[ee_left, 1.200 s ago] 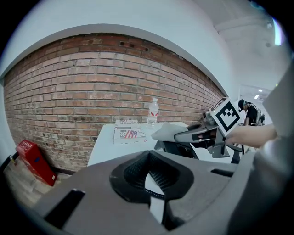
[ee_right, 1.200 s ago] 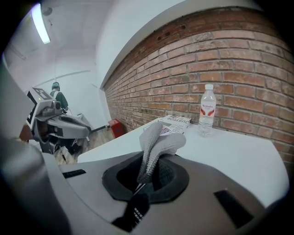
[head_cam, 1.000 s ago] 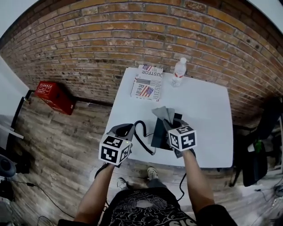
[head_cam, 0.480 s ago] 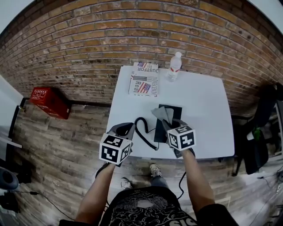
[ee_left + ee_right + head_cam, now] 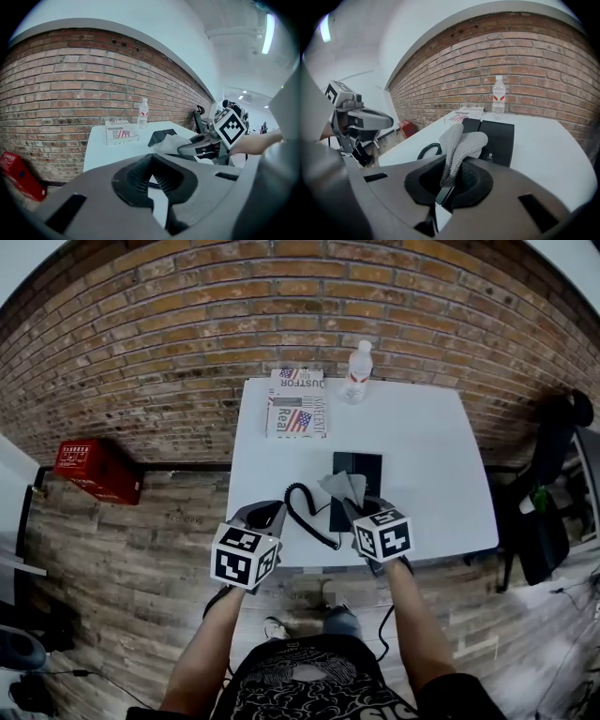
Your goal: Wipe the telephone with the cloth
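A flat black telephone [image 5: 361, 470] lies on the white table [image 5: 431, 456], its coiled cord [image 5: 305, 512] curling off to the left. My right gripper [image 5: 352, 504] is shut on a grey cloth [image 5: 339, 486], which stands up from the jaws over the telephone's near end. In the right gripper view the cloth [image 5: 459, 145] sticks up between the pads, with the telephone [image 5: 497, 136] just beyond. My left gripper [image 5: 267, 514] hovers at the table's near left edge beside the cord, jaws closed with nothing between them. In the left gripper view, that gripper [image 5: 150, 176] looks at the cloth [image 5: 171, 143].
A flag-printed paper bundle [image 5: 296, 409] and a water bottle [image 5: 355, 371] sit at the table's far edge by the brick wall. A red box [image 5: 94, 470] lies on the wooden floor to the left. A dark chair [image 5: 553, 493] stands at the right.
The table has slid further away in the head view. The right gripper and cloth have drawn back from over the telephone's middle to its near end. The left gripper keeps its place.
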`<state>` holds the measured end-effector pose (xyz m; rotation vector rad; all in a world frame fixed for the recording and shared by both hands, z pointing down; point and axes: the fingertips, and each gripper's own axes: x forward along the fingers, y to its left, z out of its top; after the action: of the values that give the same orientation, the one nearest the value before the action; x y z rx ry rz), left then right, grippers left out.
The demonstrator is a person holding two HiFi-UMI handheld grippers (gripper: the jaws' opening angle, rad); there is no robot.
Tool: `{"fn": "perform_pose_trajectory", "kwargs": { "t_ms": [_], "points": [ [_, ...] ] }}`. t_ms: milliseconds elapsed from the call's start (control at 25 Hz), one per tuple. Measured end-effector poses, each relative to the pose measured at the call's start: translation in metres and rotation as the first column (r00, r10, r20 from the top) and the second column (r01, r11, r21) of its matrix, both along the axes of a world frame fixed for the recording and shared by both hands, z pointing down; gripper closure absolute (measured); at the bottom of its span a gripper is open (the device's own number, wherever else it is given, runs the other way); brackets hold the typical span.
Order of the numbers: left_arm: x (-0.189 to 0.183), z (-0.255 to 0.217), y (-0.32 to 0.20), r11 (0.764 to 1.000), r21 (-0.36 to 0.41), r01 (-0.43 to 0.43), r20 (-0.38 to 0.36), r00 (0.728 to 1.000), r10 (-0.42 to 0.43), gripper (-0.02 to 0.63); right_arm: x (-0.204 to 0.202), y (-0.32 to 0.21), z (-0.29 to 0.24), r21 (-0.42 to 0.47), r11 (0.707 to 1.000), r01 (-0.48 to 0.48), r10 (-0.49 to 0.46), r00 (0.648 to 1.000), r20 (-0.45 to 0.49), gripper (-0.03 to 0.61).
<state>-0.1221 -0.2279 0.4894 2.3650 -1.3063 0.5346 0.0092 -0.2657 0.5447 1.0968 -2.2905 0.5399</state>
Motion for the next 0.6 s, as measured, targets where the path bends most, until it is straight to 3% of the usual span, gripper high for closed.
{"fn": "perform_pose_trajectory", "kwargs": {
  "t_ms": [600],
  "points": [
    [-0.003,0.000,0.023,0.997,0.006,-0.080,-0.003,0.997,0.080,0.607,-0.002,0.043,0.016,-0.029,0.997,-0.071,0.071,0.997,-0.008,0.568]
  ]
}}
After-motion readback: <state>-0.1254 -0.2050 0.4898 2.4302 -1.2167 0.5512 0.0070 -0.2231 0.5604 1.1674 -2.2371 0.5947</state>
